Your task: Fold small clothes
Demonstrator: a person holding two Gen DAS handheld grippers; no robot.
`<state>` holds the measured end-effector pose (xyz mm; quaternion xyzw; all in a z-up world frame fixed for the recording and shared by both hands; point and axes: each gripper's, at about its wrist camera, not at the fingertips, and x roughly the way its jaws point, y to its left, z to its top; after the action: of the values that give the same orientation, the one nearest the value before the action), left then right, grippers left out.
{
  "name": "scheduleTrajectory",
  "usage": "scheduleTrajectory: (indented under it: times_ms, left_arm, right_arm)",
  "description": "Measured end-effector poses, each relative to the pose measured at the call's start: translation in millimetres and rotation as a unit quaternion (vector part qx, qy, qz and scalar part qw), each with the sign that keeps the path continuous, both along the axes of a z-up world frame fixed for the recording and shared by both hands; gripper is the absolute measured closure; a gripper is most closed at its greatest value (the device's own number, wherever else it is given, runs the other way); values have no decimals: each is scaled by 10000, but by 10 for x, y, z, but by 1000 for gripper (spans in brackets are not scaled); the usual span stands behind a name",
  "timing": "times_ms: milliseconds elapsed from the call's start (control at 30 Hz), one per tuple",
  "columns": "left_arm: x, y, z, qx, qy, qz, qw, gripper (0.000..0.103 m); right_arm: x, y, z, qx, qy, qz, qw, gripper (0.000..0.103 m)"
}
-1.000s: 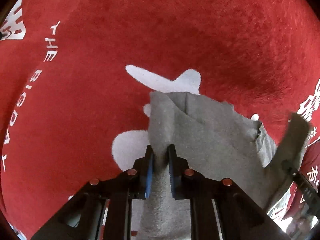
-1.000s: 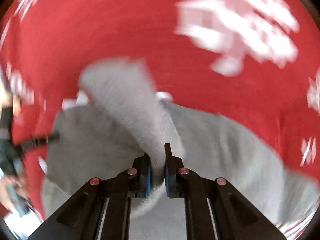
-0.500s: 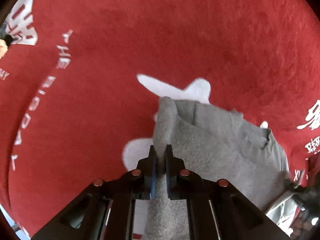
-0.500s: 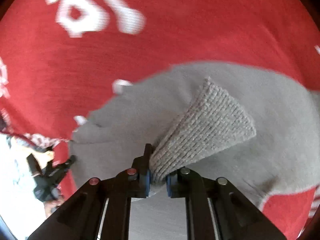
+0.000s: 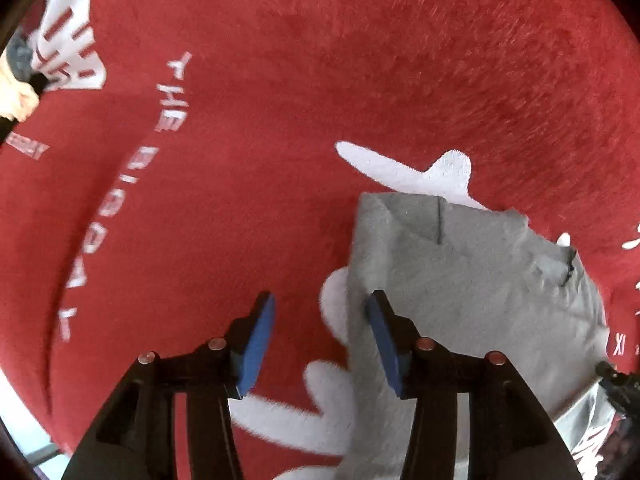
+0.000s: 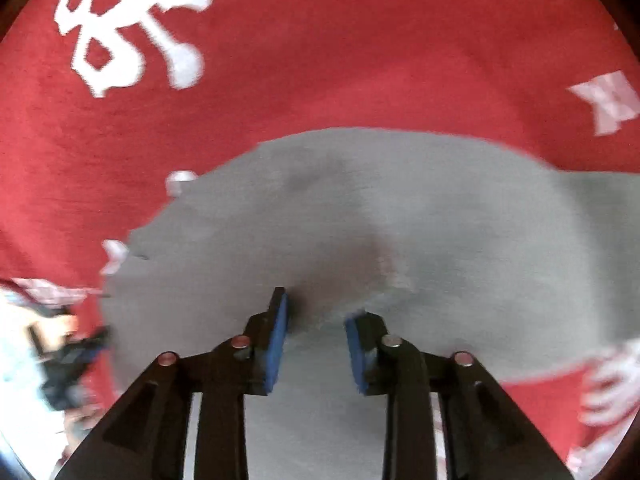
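Nearest the left wrist camera, the left gripper [image 5: 320, 332] stands with its blue-padded jaws spread wide and nothing between them; its right-hand pad sits at the near left edge of the small grey knitted garment [image 5: 460, 300], while the other pad hangs over bare red cloth. The right gripper [image 6: 316, 332] is likewise spread, empty, and poised just over the same grey piece near its closest part; whether its pads touch the knit I cannot tell, as that view is blurred.

The garment lies flat on the red fleecy blanket with white printed lettering [image 5: 280, 100] that carries it; no edge or corner of that blanket shows clearly, so its place can only be given as amid the white markings, partly covering one white shape [image 5: 400, 168].

Judged from how it lies, at least one fold looks done: a layered flap and a seam show toward its far end in the left view, and the outline is compact. A further fold or smoothing may remain, though neither view settles that.

Its long axis, in the left view, runs from the near bottom edge away toward the upper centre, leaning slightly rightward.
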<state>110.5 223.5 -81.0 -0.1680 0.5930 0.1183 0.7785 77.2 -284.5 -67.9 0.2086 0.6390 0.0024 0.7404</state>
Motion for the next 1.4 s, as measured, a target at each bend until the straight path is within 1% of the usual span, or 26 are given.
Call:
scheduleTrajectory:
  times_ms: [33,67,133,167,233,300,367,400,433,467,500,533,567,633,667,700,767,833,933,1067,1100,1167,1233,1267,1333,1400]
  left_arm:
    - [-37,-6,56,2,-18,-28,10000,53]
    - [-73,-32,117,9,-38,-85,10000,53]
    - [-152,-154,244,51,-112,-357,9993,53]
    - [-189,-263,285,77,-114,-594,9981,53]
    - [-209,-496,230,106,-2,-906,9958,53]
    - [-258,-662,98,238,226,-1101,9934,53]
    - [-328,-749,-70,482,429,-1100,9918,53]
    - [-386,-729,-87,513,420,-1069,9921,49]
    - [-437,-690,-94,497,291,-1001,9933,44]
    - [-464,-658,-96,573,246,-912,9939,35]
    - [-487,-608,-94,666,319,-845,9937,34]
    - [-513,-559,-72,644,348,-820,9939,34]
    - [-528,-541,-54,663,382,-806,9938,34]
    - [-557,-547,11,757,486,-831,9925,34]
    - [-566,-577,54,823,517,-849,9916,34]
    - [-572,-650,115,854,533,-901,9908,34]
    - [-572,-785,201,750,515,-1024,9906,34]
    - [-560,-1012,278,656,458,-1212,9894,34]
    - [-503,-1440,303,414,440,-1546,9861,34]
    - [-443,-2120,312,109,433,-2022,9783,34]
    - [-425,-2343,294,5,438,-2191,9747,34]
    - [-414,-2631,299,-55,436,-2403,9697,34]
    - [-404,-2973,308,-114,419,-2614,9642,34]
    - [-393,-3122,297,-139,418,-2692,9621,34]
    - [-368,-3334,279,-131,417,-2761,9601,34]
    - [-380,-3537,266,-107,411,-2780,9597,34]
  right_arm:
    - [-32,-39,86,-117,-20,-26,9999,68]
    - [-64,-31,177,-120,-113,-28,9999,68]
    - [-96,16,346,-151,-353,138,9992,68]
    - [-82,90,414,-181,-483,327,9981,68]
    - [-12,271,443,-177,-585,747,9953,68]
    - [65,500,346,-121,-529,1103,9924,68]
    - [96,662,170,-104,-338,1309,9908,67]
    - [84,700,58,-153,-148,1397,9900,67]
    - [56,698,-17,-226,3,1434,9894,68]
    - [15,675,-37,-184,-24,1436,9895,68]
    - [-23,640,4,-117,-164,1421,9896,67]
    - [-61,585,40,-55,-133,1421,9898,67]
    - [-110,550,54,-9,-96,1391,9902,63]
    - [-216,365,71,108,68,1183,9929,53]
    - [-265,296,64,221,101,1091,9937,53]
    - [-334,156,80,406,137,879,9952,53]
    - [-426,-24,91,582,164,561,9966,53]
    - [-547,-255,113,751,169,192,9969,53]
    - [-702,-473,64,732,211,-157,9970,52]
    - [-928,-904,18,834,237,-730,9936,52]
    - [-991,-1044,5,861,229,-929,9917,52]
    - [-1111,-1320,-28,951,202,-1361,9859,52]
    - [-1240,-1637,-64,1075,105,-1879,9762,52]
    - [-1279,-1745,-71,1109,63,-2044,9726,52]
    - [-1394,-2029,-118,1208,-81,-2535,9597,52]
    - [-1480,-2225,-158,1308,-180,-2861,9491,52]
